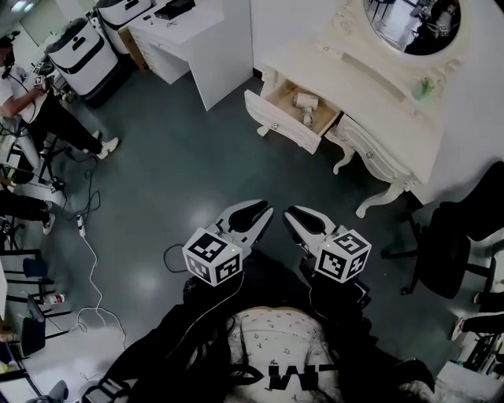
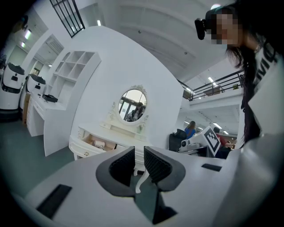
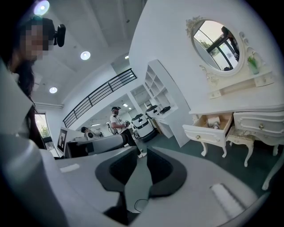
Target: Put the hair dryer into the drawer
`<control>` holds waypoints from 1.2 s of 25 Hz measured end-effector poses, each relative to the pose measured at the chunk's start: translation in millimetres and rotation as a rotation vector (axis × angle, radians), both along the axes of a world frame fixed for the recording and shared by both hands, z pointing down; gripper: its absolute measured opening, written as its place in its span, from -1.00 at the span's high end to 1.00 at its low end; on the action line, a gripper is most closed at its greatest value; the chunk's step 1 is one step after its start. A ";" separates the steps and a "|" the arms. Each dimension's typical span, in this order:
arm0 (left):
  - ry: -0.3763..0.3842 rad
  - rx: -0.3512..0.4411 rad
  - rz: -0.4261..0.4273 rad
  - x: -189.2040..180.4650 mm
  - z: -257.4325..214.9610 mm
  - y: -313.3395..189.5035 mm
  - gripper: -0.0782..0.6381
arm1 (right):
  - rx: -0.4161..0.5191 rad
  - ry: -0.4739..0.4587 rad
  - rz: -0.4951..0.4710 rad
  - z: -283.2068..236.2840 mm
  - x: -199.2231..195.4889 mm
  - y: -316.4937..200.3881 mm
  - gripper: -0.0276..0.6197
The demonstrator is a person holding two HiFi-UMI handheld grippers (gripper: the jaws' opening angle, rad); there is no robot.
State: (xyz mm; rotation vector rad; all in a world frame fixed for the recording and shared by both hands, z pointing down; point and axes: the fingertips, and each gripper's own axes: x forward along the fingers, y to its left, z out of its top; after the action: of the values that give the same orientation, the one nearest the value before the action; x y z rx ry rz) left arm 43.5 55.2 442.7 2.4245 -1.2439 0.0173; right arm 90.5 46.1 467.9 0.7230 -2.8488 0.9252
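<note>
The cream hair dryer (image 1: 307, 106) lies inside the open drawer (image 1: 282, 120) of the white dressing table (image 1: 394, 118). It also shows small in the left gripper view, hair dryer (image 2: 98, 144) in drawer (image 2: 84, 150), and in the right gripper view, hair dryer (image 3: 214, 122) in drawer (image 3: 203, 134). Both grippers hang over the dark floor, well short of the table and pointing toward it. My left gripper (image 1: 266, 209) (image 2: 139, 154) holds nothing, its pads a narrow slit apart. My right gripper (image 1: 288, 212) (image 3: 143, 153) is shut and empty.
An oval mirror (image 1: 413, 24) tops the dressing table. A black office chair (image 1: 449, 244) stands at the right. A white cable (image 1: 88, 264) trails over the floor at the left, near seated people (image 1: 31, 102). A white desk (image 1: 197, 47) and white machines (image 1: 79, 51) stand at the back.
</note>
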 end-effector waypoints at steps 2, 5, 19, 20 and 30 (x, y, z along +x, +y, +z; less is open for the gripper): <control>-0.004 0.002 -0.001 5.8 0.5 4.7 0.61 | 0.007 0.000 -0.009 0.1 4.7 5.8 0.67; -0.010 0.003 0.001 13.7 2.3 10.0 0.61 | 0.016 0.002 -0.026 1.2 10.4 12.5 0.67; -0.047 -0.011 -0.037 11.4 8.4 27.3 0.61 | 0.012 -0.004 -0.102 8.8 6.2 34.0 0.67; -0.049 -0.011 -0.040 11.1 8.5 28.0 0.61 | 0.012 -0.004 -0.107 9.0 5.6 34.8 0.67; -0.054 -0.019 -0.048 13.7 10.5 26.0 0.61 | 0.005 0.001 -0.119 11.7 7.9 32.1 0.67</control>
State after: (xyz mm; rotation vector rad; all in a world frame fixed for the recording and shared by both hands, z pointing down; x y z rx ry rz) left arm 57.2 81.2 453.3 2.3922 -1.3193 0.0808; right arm 98.4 78.2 479.6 0.5473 -2.8583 0.9003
